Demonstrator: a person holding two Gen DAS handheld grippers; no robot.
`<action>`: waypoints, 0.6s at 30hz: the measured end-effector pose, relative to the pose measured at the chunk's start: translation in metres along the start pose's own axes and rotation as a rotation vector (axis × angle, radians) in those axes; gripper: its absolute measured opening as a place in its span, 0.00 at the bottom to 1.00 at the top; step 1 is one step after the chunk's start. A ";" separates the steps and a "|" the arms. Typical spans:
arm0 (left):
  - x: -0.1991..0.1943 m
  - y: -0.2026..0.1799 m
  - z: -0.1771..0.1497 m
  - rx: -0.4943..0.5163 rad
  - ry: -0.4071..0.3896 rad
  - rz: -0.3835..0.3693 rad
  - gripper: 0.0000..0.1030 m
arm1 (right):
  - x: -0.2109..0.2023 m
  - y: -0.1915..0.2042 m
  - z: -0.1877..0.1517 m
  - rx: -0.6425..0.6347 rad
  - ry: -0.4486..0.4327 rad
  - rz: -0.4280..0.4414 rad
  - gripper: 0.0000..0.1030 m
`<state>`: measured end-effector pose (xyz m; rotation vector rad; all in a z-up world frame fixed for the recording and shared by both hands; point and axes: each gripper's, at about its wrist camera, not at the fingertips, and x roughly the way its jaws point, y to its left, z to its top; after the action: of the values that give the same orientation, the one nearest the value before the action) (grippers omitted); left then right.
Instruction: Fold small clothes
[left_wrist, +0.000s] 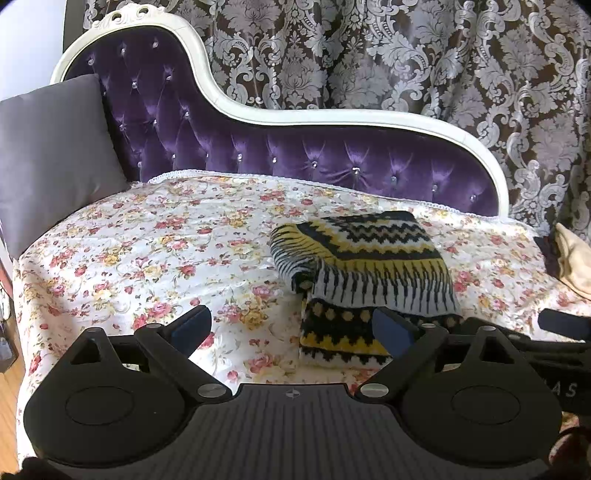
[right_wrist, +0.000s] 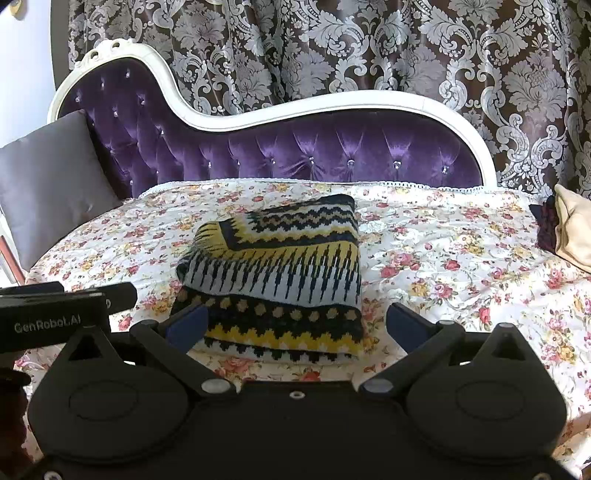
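On the flowery white bed cover (right_wrist: 443, 258) lies a knitted yellow, black and white zigzag sweater (right_wrist: 273, 266), folded into a thick, neat block — it looks nearly done, I think. Both tools hang just in front of it with nothing in them. The right gripper (right_wrist: 295, 325) is spread wide, its blue pads on either side of the sweater's near edge, maybe ready to press or lift it. The left gripper (left_wrist: 291, 325) is wide too, off to the sweater's left. Behind — a purple buttoned sofa back (right_wrist: 295, 151), a grey cushion (left_wrist: 55, 158) and a curtain with big silver leaves (right_wrist: 369, 48).
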<state>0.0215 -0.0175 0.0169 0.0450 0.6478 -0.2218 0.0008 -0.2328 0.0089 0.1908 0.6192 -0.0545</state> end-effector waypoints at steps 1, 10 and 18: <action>0.000 0.001 0.000 -0.002 0.003 -0.003 0.92 | 0.000 0.000 0.001 0.000 0.000 0.002 0.99; 0.002 0.007 -0.001 -0.032 0.035 -0.003 0.92 | 0.002 0.001 0.006 -0.010 -0.003 0.000 0.99; 0.003 0.007 -0.001 -0.032 0.040 0.013 0.92 | 0.005 -0.001 0.006 -0.007 0.004 0.005 0.99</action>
<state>0.0248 -0.0109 0.0139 0.0231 0.6910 -0.1987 0.0080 -0.2346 0.0106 0.1861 0.6232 -0.0469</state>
